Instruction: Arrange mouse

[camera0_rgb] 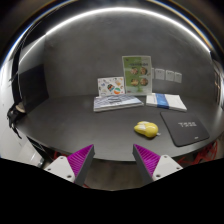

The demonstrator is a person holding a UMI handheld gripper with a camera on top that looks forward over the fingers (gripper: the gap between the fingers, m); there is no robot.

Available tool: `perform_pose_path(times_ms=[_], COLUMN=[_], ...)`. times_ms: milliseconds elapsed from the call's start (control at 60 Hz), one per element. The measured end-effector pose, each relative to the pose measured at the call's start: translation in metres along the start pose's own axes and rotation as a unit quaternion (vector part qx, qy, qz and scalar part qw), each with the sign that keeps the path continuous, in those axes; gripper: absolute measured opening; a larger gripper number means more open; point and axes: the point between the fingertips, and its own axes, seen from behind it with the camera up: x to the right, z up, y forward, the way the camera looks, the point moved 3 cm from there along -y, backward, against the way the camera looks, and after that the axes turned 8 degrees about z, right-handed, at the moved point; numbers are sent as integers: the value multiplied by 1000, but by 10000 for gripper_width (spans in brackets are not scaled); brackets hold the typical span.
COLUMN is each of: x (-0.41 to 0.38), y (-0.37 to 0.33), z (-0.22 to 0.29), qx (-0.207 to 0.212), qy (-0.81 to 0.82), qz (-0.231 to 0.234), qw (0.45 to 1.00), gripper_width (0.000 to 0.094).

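Note:
A yellow mouse (147,129) lies on the dark grey table (85,125), just left of a black mouse pad (185,128). My gripper (114,160) is open and empty, with its two purple pads (76,160) spread wide. The mouse sits beyond the fingers, ahead and to the right of the right finger. Nothing is between the fingers.
Leaflets and papers (117,96) lie at the back of the table, with an upright card (137,72) against the wall. A blue and white booklet (166,101) lies right of them. A dark chair (17,115) stands at the left.

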Motion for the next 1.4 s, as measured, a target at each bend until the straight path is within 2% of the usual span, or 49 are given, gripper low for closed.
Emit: perform_pose_path(times_ms=[83,100,183,367,517,667,683,700,717,733,917,950,967,1000,1017,1150,1167,1183,1233,1300,1400], x=[36,11,90,159,173,176,176,175,174,175,184,184,185,186,186,184,183,183,178,172,194], y=[1,2,5,28,57,90,93,96,100,103,136,142,146,146,147,149,149,149,148,134,95], z=[3,6,8,8,15,5,3,3,7,7,27,30,31,33,32,34,34,34,36,62,131], qx=[6,9,14,5,4,-26,-31,-30,-22,-24,-38,-40,-41,-45,-49,-68,-69,-70,-74,-51,25], qy=[-25,-30,-37,-50,-35,-52,-55,-57,-54,-53,-30,-26,-25,-18,-17,-13,-12,-9,-4,-3,-24], qz=[-1,1,-7,0,22,32,32,36,39,39,21,16,13,5,2,-4,-4,-4,2,6,-31], qw=[1000,1000,999,999,999,998,998,997,998,998,999,999,999,999,999,998,998,997,997,999,999], gripper_width=[822,820,818,813,813,800,851,854,792,783,740,690,636,611,532,424,458,402,392,392,391])
